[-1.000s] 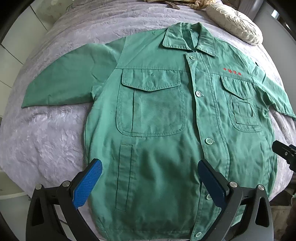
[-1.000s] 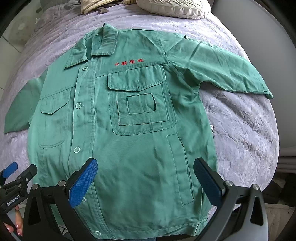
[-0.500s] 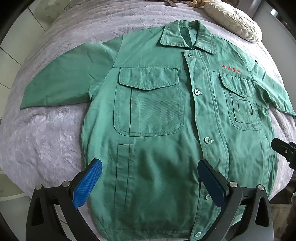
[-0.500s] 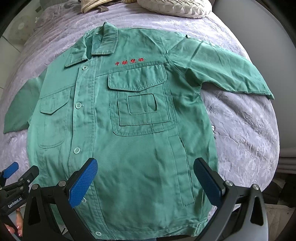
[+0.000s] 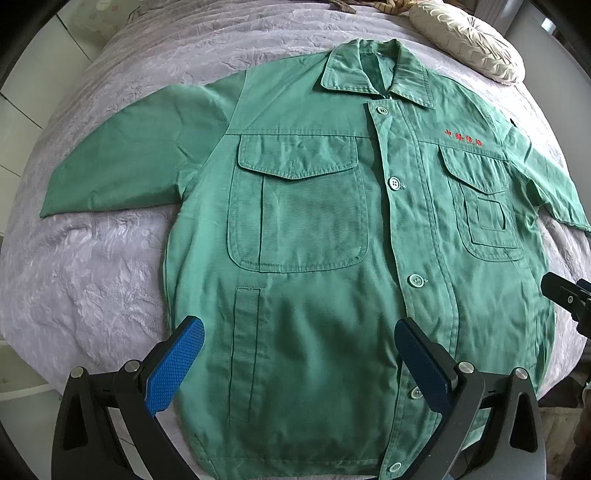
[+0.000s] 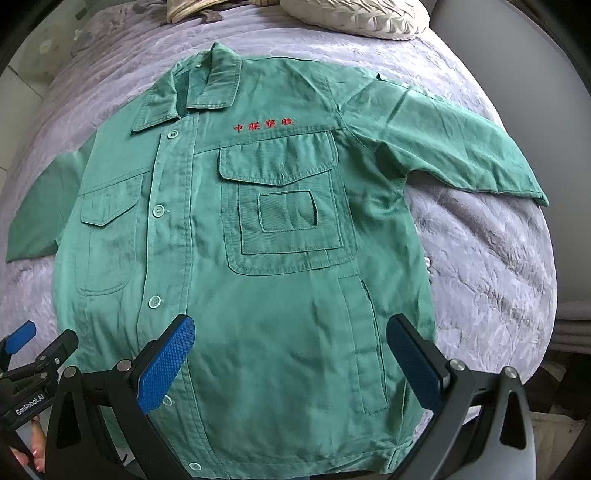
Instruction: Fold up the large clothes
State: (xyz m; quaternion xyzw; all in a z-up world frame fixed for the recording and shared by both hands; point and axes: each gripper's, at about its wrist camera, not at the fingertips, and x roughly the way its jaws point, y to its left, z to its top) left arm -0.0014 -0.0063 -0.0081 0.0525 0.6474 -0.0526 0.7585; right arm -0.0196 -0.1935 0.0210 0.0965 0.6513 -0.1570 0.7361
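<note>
A green button-up work jacket [image 5: 314, 236] [image 6: 258, 236] lies flat and face up on a bed, collar away from me, both sleeves spread out sideways. Red embroidered characters [image 6: 263, 124] sit above one chest pocket. My left gripper [image 5: 299, 334] hovers open over the lower hem on the jacket's left half, its blue pads wide apart with nothing between them. Over the lower right half my right gripper [image 6: 290, 330] is also open and empty. Each gripper's edge shows at the side of the other's view.
The bed has a lilac textured cover [image 5: 92, 280] [image 6: 491, 266]. A cream ruffled pillow [image 5: 469, 40] [image 6: 354, 16] lies beyond the collar, with a bundle of cloth [image 6: 192, 7] beside it. Pale wall and floor lie past the bed's edges.
Both views have shifted slightly: the jacket has slid a little downward and larger in the frames, as both grippers moved a bit forward over it. Both stayed open.
</note>
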